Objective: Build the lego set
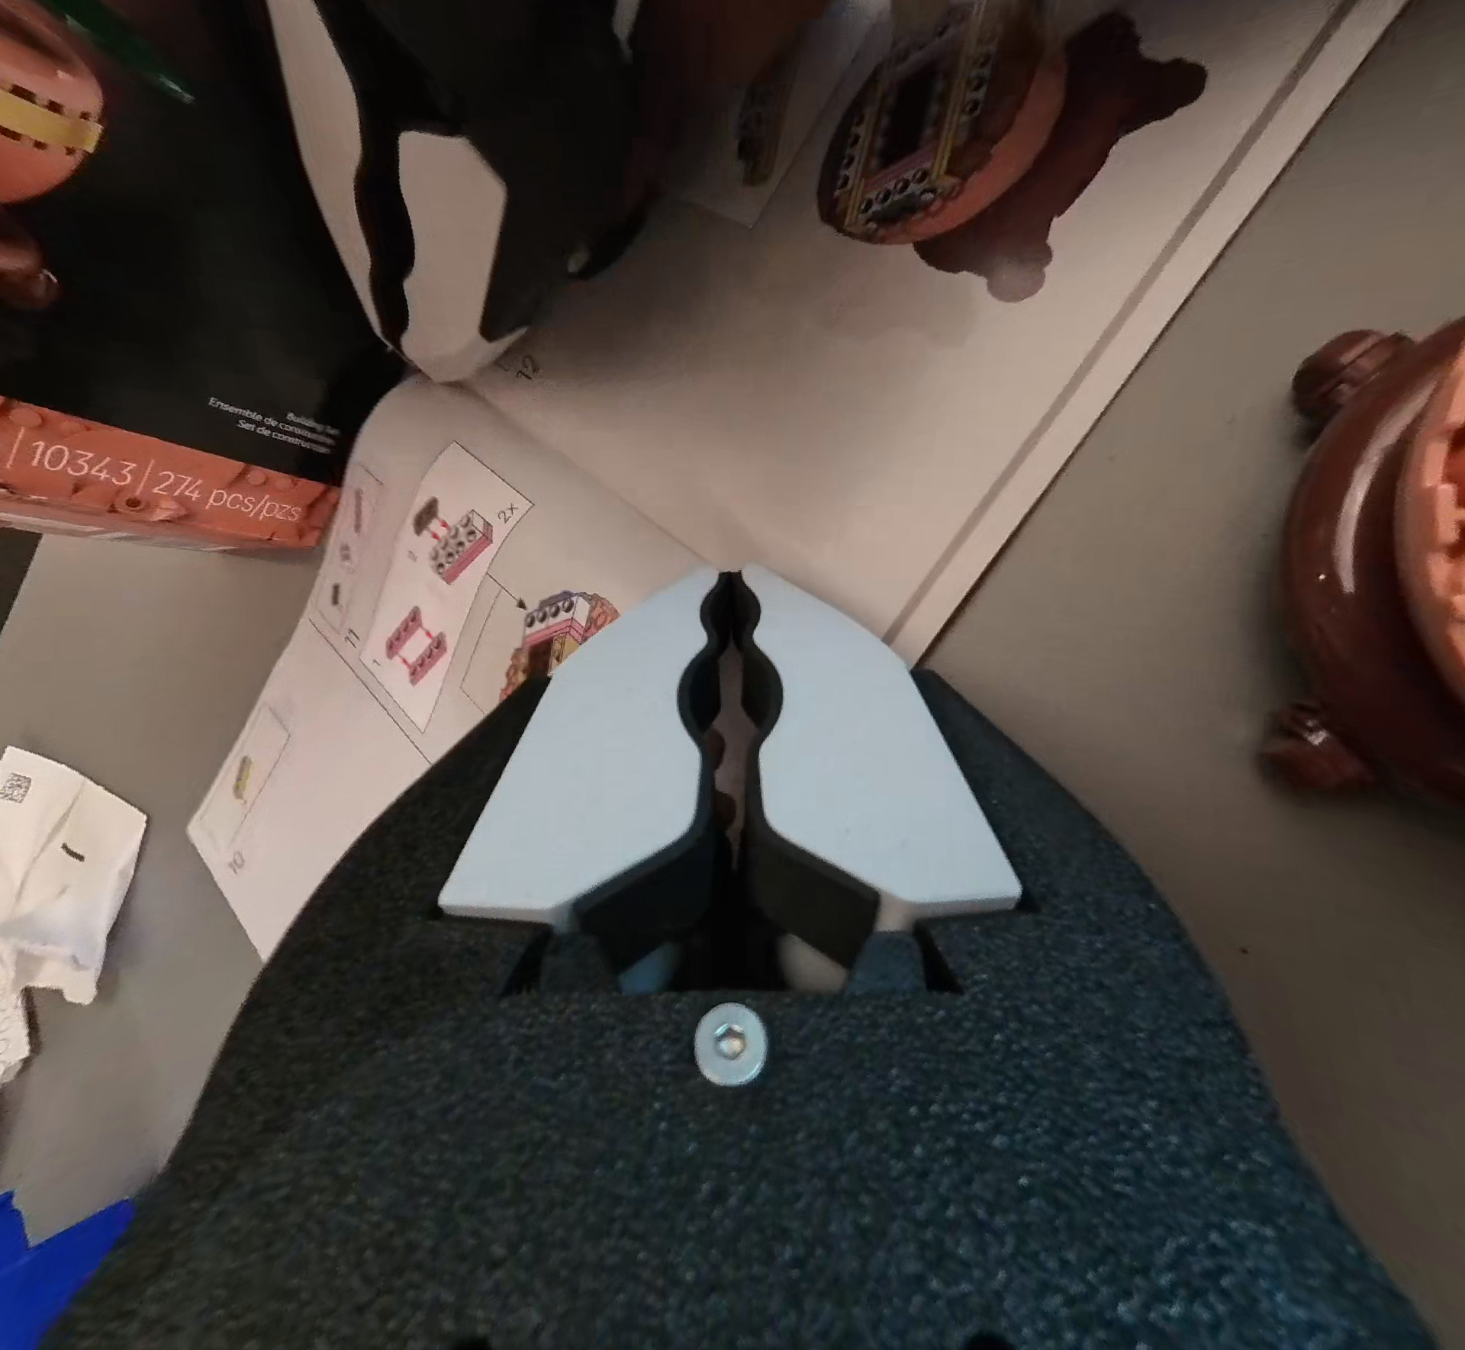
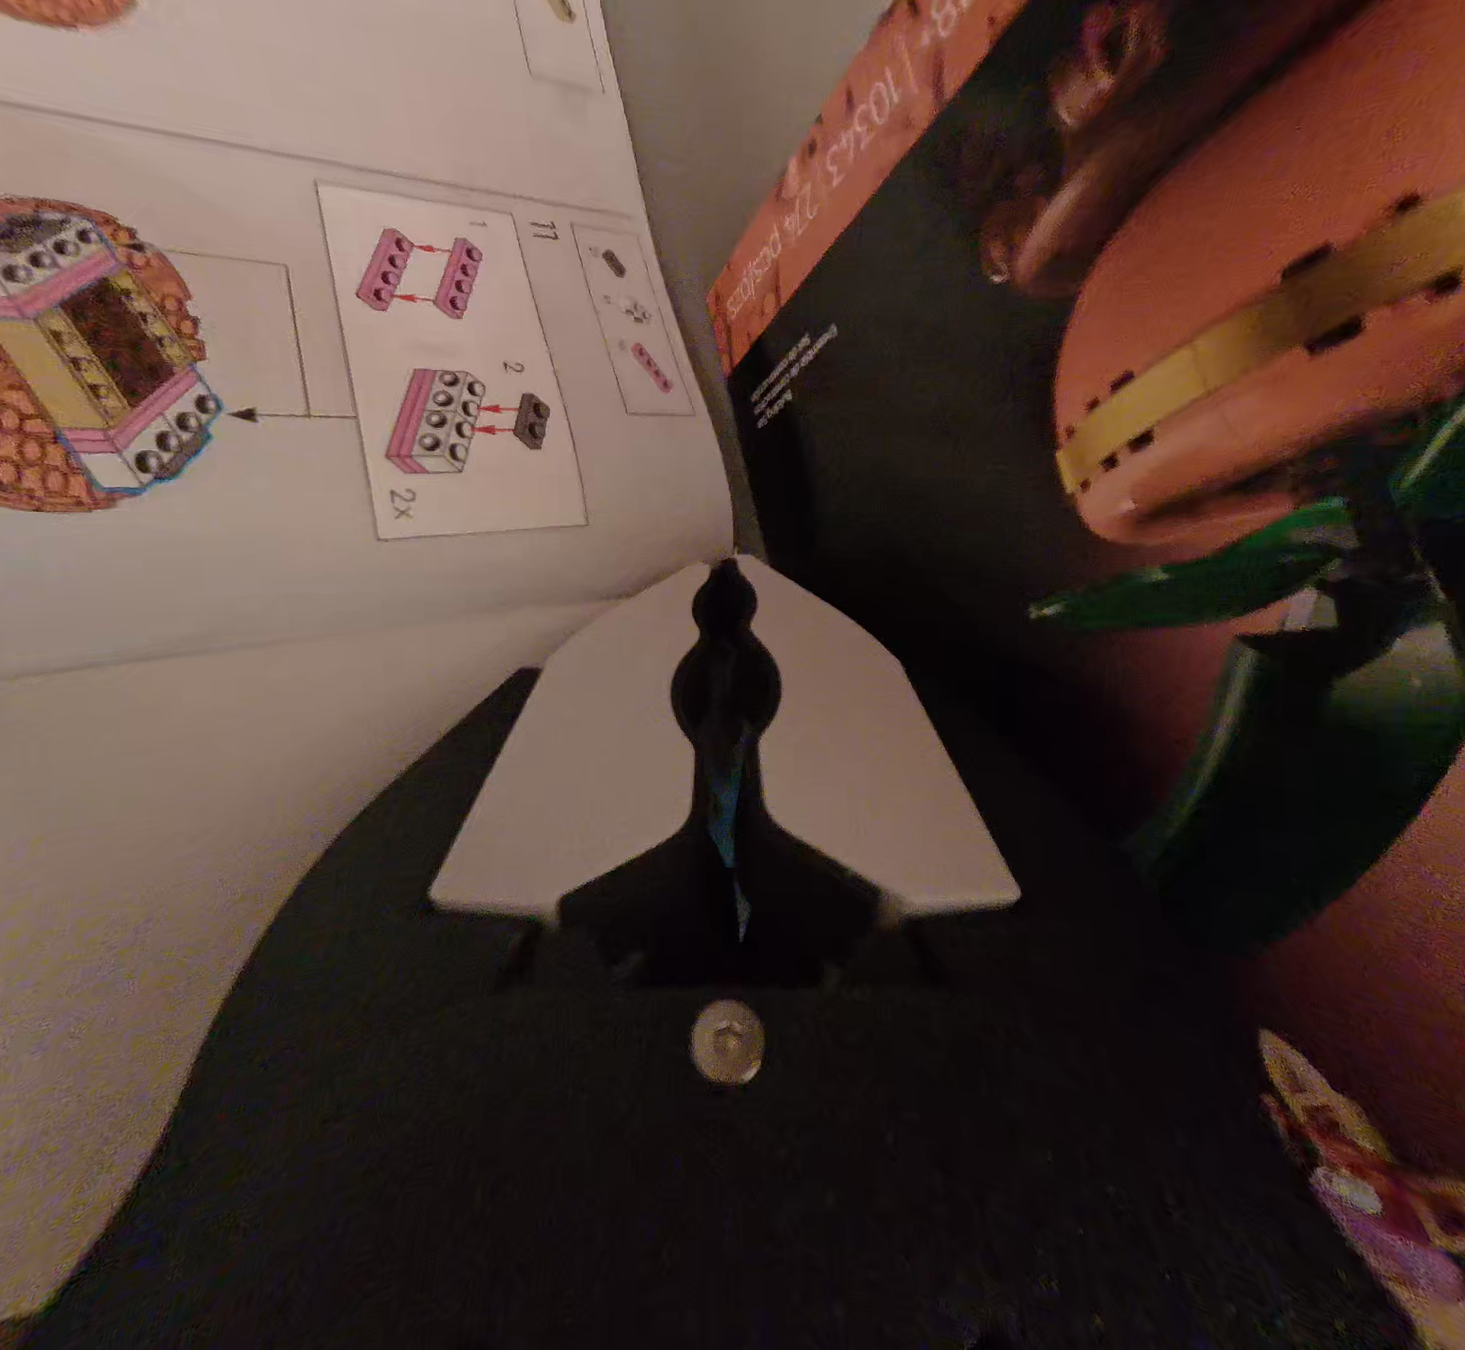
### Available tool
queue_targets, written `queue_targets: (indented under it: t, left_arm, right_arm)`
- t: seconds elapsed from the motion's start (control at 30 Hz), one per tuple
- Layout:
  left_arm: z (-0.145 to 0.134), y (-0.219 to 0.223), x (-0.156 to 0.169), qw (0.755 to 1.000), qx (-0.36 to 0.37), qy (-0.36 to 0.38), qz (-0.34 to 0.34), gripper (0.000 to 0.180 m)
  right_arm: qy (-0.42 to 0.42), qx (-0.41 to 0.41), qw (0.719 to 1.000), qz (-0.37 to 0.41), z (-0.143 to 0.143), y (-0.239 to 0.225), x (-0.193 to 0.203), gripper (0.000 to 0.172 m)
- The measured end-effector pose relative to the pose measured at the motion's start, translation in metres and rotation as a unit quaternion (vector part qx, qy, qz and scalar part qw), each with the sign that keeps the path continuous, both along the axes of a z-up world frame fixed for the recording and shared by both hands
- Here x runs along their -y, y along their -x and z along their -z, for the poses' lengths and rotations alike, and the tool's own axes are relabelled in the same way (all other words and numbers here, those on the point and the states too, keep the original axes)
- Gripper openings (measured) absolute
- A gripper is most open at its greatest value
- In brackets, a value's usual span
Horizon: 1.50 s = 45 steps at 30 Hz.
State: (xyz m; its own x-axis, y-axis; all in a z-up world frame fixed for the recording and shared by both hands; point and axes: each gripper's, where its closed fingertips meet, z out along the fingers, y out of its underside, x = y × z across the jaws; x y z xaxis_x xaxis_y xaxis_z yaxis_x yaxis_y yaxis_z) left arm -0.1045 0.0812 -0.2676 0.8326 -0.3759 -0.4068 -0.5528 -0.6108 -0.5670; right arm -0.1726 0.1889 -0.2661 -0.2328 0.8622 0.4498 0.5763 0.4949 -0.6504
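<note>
Between the shut fingertips of the right gripper (image 2: 725,565) sits the curled page edge of the open instruction booklet (image 2: 277,83), beside the dark toy box (image 2: 912,440) on the grey table (image 2: 698,43). Over the booklet's near page hangs the left gripper (image 1: 733,576), shut on nothing, with a brown brick model (image 1: 1379,574) off to its right.

Open instruction booklet (image 1: 713,392) on the table (image 1: 1189,598) — box and model to either side.
The box (image 1: 158,281) lies at the booklet's left edge, a crumpled paper (image 1: 63,876) nearer (lower left); the brick model (image 1: 1395,559) stands right, apart from the booklet.
</note>
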Motion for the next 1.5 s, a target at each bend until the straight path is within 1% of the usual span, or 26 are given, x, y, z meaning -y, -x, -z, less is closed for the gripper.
queue_targets:
  t: [0.07,0.13,0.17,0.23,0.27,0.3,0.37,0.43,0.5,0.53,0.63,0.7,0.73,0.8,0.87,0.93,1.0,1.07,1.17,1.2,1.23,1.27,1.3,1.33,1.4,1.5]
  left_arm:
    - [0.0,0.0,0.0,1.0,-0.002,-0.005,-0.004,0.0]
    - [-0.006,0.002,0.001,1.0,-0.001,-0.023,-0.016,0.0]
    - [-0.017,0.004,-0.001,0.998,0.022,-0.056,-0.031,0.0]
    - [-0.051,0.007,0.0,0.984,0.102,-0.133,-0.057,0.0]
    - [-0.071,0.011,0.006,0.973,0.141,-0.172,-0.065,0.009]
    - [-0.091,0.016,0.015,0.959,0.179,-0.208,-0.07,0.042]
    - [-0.123,0.027,0.042,0.932,0.241,-0.262,-0.073,0.056]
    - [-0.148,0.037,0.074,0.901,0.283,-0.321,-0.07,0.082]
    - [-0.163,0.049,0.105,0.874,0.294,-0.378,-0.085,0.092]
    - [-0.165,0.054,0.118,0.866,0.292,-0.393,-0.097,0.096]
    - [-0.154,0.056,0.144,0.878,0.272,-0.379,-0.112,0.101]
    - [-0.144,0.052,0.151,0.891,0.261,-0.356,-0.109,0.101]
    - [-0.14,0.048,0.152,0.895,0.275,-0.338,-0.101,0.101]
    - [-0.144,0.035,0.153,0.882,0.334,-0.326,-0.069,0.106]
    - [-0.152,0.025,0.153,0.867,0.362,-0.34,-0.029,0.106]
    - [-0.152,0.017,0.15,0.871,0.354,-0.341,-0.004,0.106]
    - [-0.152,0.011,0.147,0.879,0.332,-0.341,0.004,0.106]
    - [-0.154,0.001,0.148,0.881,0.326,-0.343,0.015,0.106]
    - [-0.157,-0.004,0.146,0.884,0.319,-0.342,0.008,0.104]
    - [-0.16,-0.002,0.146,0.883,0.316,-0.347,-0.002,0.1]
    - [-0.166,0.0,0.146,0.879,0.315,-0.358,-0.012,0.095]
    - [-0.172,0.002,0.146,0.873,0.312,-0.374,-0.02,0.085]
    - [-0.179,0.005,0.146,0.868,0.304,-0.391,-0.028,0.067]
    - [-0.185,0.007,0.145,0.864,0.295,-0.408,-0.031,0.057]
    - [-0.194,0.007,0.144,0.858,0.281,-0.43,-0.028,0.04]
    - [-0.198,0.008,0.136,0.858,0.278,-0.43,-0.038,0.015]
  right_arm:
    - [-0.025,-0.015,1.0,-0.007,-0.01,-0.002,0.002,0.0]
    - [0.015,-0.073,0.997,-0.01,-0.044,-0.011,0.006,0.0]
    - [0.049,-0.091,0.995,-0.004,-0.062,-0.021,0.008,0.0]
    - [0.102,-0.12,0.987,0.01,-0.098,-0.049,0.012,0.006]
    - [0.118,-0.136,0.983,0.015,-0.115,-0.066,0.016,0.008]
    - [0.127,-0.153,0.98,0.019,-0.129,-0.085,0.021,0.012]
    - [0.126,-0.189,0.973,0.037,-0.15,-0.125,0.032,0.019]
    - [0.114,-0.215,0.967,0.071,-0.157,-0.164,0.042,0.028]
    - [0.107,-0.233,0.96,0.113,-0.151,-0.198,0.052,0.041]
    - [0.108,-0.237,0.957,0.129,-0.146,-0.212,0.058,0.047]
    - [0.145,-0.237,0.948,0.155,-0.124,-0.243,0.078,0.062]
    - [0.201,-0.252,0.935,0.149,-0.122,-0.252,0.093,0.072]
    - [0.229,-0.265,0.927,0.138,-0.127,-0.255,0.101,0.077]
    - [0.264,-0.289,0.913,0.115,-0.137,-0.261,0.111,0.081]
    - [0.263,-0.302,0.911,0.099,-0.14,-0.264,0.115,0.077]
    - [0.254,-0.297,0.915,0.1,-0.135,-0.265,0.114,0.074]
    - [0.259,-0.283,0.919,0.089,-0.133,-0.265,0.122,0.076]
    - [0.251,-0.277,0.924,0.08,-0.134,-0.27,0.13,0.074]
    - [0.205,-0.273,0.935,0.1,-0.144,-0.294,0.129,0.067]
    - [0.187,-0.271,0.937,0.114,-0.149,-0.305,0.125,0.064]
    - [0.17,-0.276,0.937,0.129,-0.158,-0.318,0.12,0.061]
    - [0.153,-0.287,0.935,0.143,-0.167,-0.332,0.115,0.054]
    - [0.136,-0.299,0.931,0.159,-0.177,-0.346,0.11,0.045]
    - [0.121,-0.306,0.928,0.177,-0.184,-0.361,0.103,0.039]
    - [0.086,-0.298,0.926,0.213,-0.192,-0.392,0.088,0.037]
    - [0.024,-0.252,0.932,0.26,-0.193,-0.435,0.057,0.036]
